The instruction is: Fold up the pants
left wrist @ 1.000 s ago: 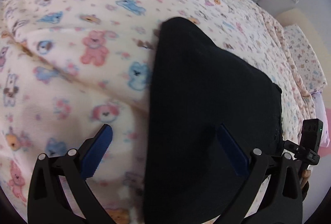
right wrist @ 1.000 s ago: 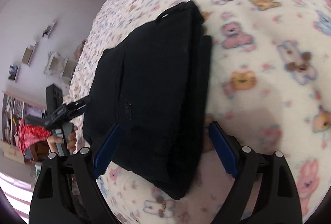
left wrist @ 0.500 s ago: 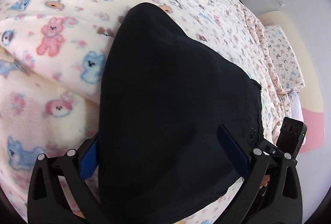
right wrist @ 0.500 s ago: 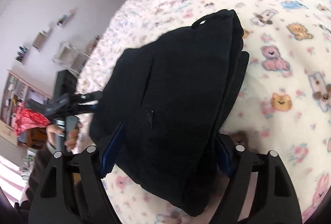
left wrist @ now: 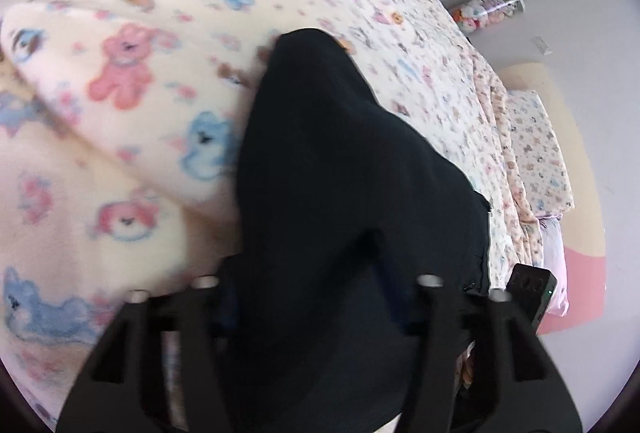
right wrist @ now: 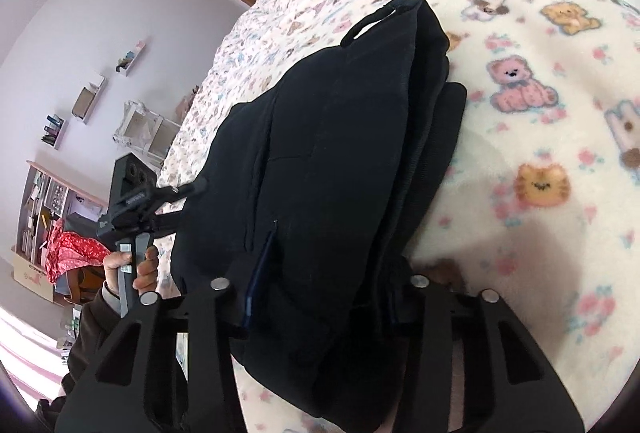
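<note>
Left gripper [left wrist: 316, 297] fingers buried in black pants [left wrist: 340, 173], blanket [left wrist: 120, 81] blurred

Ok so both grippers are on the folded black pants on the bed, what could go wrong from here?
The left gripper and right gripper are closing around the thick folded pants; they may catch only outer layers, so the stack could slide apart when lifted. The loop at the far end could snag. The fingers might also pinch the fleece blanket underneath.
</note>
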`<state>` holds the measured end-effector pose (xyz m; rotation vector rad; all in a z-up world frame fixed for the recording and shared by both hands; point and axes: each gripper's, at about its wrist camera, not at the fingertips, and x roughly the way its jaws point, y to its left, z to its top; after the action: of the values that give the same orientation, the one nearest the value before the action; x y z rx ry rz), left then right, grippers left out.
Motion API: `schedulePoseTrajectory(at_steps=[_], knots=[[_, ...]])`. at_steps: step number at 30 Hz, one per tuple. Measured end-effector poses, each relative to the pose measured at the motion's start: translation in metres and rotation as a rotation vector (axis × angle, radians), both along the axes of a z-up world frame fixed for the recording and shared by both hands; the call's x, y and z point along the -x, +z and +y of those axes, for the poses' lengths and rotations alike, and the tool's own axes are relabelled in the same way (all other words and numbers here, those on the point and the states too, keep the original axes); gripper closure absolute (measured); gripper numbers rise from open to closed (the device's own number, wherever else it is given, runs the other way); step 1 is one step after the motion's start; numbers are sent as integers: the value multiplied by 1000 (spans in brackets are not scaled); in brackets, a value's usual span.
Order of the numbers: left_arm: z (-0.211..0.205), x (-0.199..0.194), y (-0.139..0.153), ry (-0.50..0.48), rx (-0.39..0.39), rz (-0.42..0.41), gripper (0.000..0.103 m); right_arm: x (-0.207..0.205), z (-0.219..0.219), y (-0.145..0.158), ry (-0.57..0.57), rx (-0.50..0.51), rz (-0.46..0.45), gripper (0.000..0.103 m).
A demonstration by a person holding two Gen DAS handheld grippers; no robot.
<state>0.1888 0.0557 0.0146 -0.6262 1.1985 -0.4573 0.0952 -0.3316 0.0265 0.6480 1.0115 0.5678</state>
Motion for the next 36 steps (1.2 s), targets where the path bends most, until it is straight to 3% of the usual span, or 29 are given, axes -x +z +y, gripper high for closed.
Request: schedulePoseTrajectory(at_steps=[3, 4, 7, 16, 26, 31, 35, 36], knots=[[-1, 7, 8, 3, -9, -49, 87, 2, 1, 6, -18, -7, -15, 61], [-4, 8, 11, 1, -26, -64, 90, 4, 2, 8, -22, -9, -21, 62], [-13, 12, 22, -8, -85, -105, 93, 10, 0, 17, -36, -28, -47, 64], [-12, 21, 57, 0, -30, -202, 94, 5, 3, 47, -23, -85, -128, 66], [-12, -9, 98, 80, -24, -362, 94, -49, -5, 55, -103, -262, -229, 66], [-18, -40, 86, 121, -87, -371, 93, -75, -1, 43, -121, -210, -248, 66], [-18, -54, 41, 165, -143, -282, 90, -91, -1, 4, -175, -128, -132, 65], [-12, -56, 27, 192, -127, -258, 84, -93, -4, -8, -198, -118, -96, 65]])
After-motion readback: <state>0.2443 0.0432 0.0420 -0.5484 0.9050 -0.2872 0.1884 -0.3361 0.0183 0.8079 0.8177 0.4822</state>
